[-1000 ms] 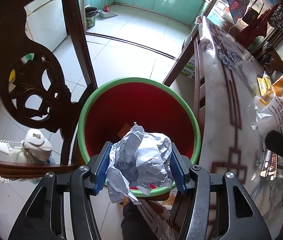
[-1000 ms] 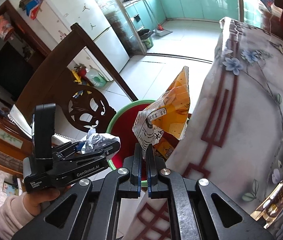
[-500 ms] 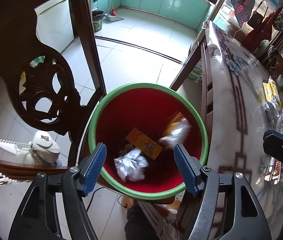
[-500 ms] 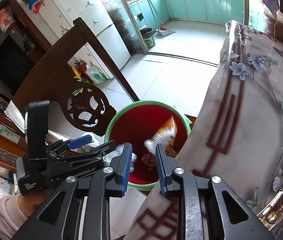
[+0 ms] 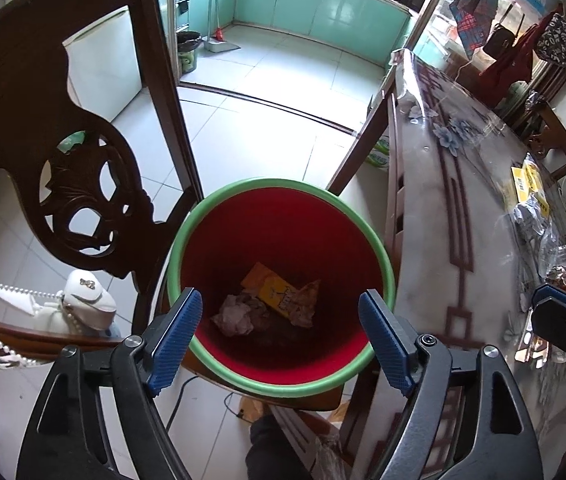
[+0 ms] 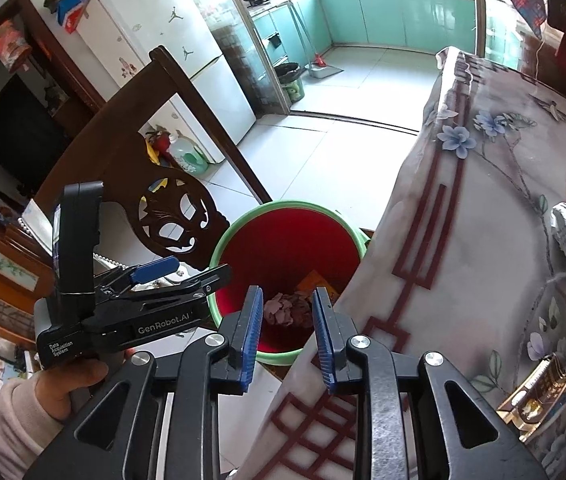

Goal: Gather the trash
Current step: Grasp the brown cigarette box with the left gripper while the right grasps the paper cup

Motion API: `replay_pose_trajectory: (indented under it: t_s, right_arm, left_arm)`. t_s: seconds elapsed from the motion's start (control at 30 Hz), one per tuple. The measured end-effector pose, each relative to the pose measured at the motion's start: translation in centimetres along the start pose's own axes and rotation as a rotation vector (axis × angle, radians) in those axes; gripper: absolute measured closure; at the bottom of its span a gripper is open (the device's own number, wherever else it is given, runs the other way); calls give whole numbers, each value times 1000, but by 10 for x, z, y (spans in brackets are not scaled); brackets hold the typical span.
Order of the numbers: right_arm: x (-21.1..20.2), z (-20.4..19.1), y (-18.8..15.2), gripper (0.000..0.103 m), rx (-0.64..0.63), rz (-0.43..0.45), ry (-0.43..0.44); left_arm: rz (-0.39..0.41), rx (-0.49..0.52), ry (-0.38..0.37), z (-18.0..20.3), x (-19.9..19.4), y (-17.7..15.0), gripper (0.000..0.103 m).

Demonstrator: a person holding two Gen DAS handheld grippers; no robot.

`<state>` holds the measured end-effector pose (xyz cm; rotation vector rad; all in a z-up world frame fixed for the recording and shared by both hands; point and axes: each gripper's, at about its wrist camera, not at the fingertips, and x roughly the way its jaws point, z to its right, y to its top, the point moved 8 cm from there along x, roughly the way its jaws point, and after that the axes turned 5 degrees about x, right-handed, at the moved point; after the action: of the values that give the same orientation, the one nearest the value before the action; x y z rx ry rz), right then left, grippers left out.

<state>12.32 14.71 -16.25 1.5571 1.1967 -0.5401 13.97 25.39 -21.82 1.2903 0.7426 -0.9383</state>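
I had the left gripper (image 5: 280,332) poised over the red bin (image 5: 227,240) with the green rim, its blue pads (image 5: 177,334) still spreading and nothing between them. Down in the bin lay a crumpled paper ball (image 5: 235,316), and just beside it an orange snack wrapper (image 5: 271,288) with a second crinkled wrapper (image 5: 303,304) against it. My right gripper (image 6: 288,328) hung at the table edge, its jaws a little apart and empty; through the gap I could see the paper ball at the bin's bottom. The bin stood between a carved wooden chair (image 5: 83,208) and the table (image 5: 463,208), which wore a flowered cloth. Further along the table more wrappers (image 5: 531,196) waited, well apart from the bin. A hand (image 6: 71,380) in a pale sleeve held the left gripper.
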Motion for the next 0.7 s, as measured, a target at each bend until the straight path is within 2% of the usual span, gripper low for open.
replay_pose_trajectory:
  t_s: [0.23,0.43,0.57,0.63,0.7]
  right_arm:
    - [-27,48,-26,79,65,22,-99]
    - [-81,141,-55,79,223,67,-266]
    - [-125,200,-70,79,318,109,-348]
    - [-145,233,-78,68,355,123,-391]
    - [-157,259,-86,63,376,115,-409]
  left_arm:
    - [-3,47,-29,24,-3,-4,23]
    - [-7,97,-70,60,-5,-4,23]
    - [-1,167,-107,103,-6,-2,23]
    - [6,190,-129,125,-9,-3,22]
    - [9,216,-154,153,-12,-7,22]
